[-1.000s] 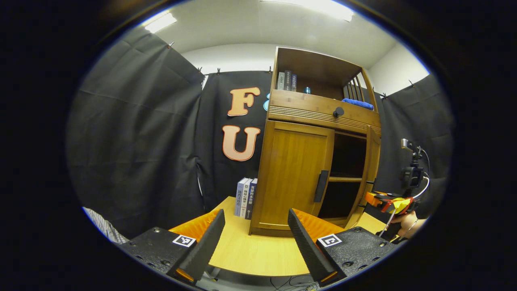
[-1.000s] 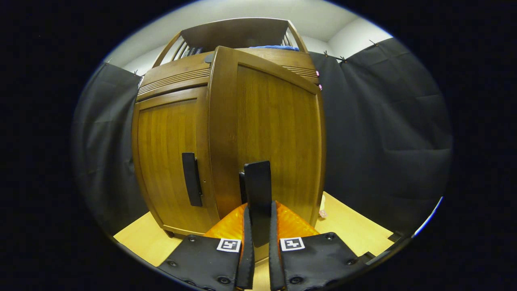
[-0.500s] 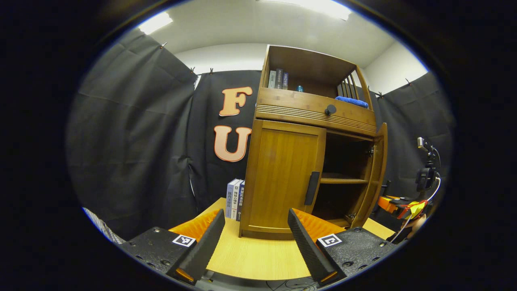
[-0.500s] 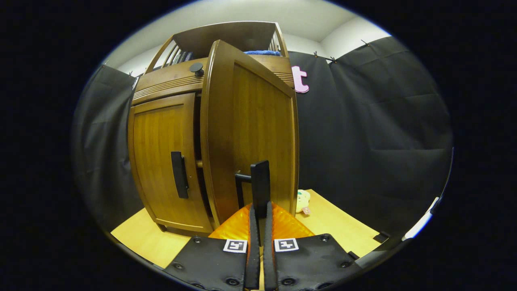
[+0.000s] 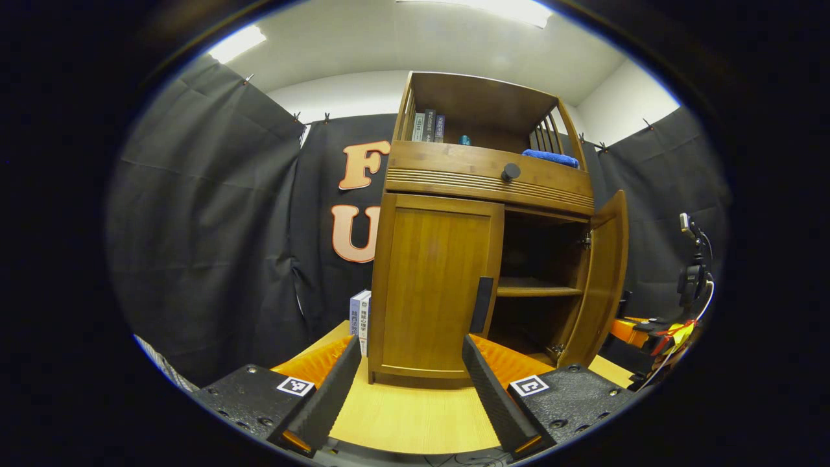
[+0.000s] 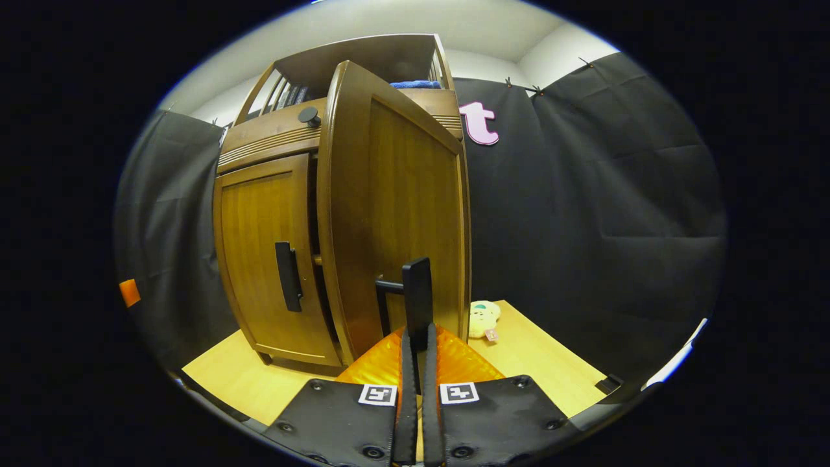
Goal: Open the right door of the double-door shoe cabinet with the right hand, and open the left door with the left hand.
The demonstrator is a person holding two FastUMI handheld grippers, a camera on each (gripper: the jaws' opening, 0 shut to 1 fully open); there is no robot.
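Observation:
The wooden shoe cabinet [image 5: 483,178] stands on the table. Its left door [image 5: 431,292] is closed, and a dark vertical handle [image 5: 481,296] sits at that door's inner edge. My left gripper [image 5: 412,383] is open, a short way in front of that door and touching nothing. The right door [image 6: 402,207] is swung wide open, baring an inner shelf [image 5: 538,292]. My right gripper [image 6: 418,334] is shut on the right door's handle [image 6: 417,288]. The closed left door [image 6: 262,253] shows left of it.
Several books [image 5: 360,314] stand on the table [image 5: 408,415] against the cabinet's left side. The top shelf holds books [image 5: 428,126] and a blue cloth [image 5: 551,155]; a drawer knob [image 5: 510,171] sits below. A small plush toy [image 6: 483,318] lies right of the cabinet.
The right door has swung further open with my right gripper still on its handle. The cabinet has slid left in the left gripper view; the left gripper stays open.

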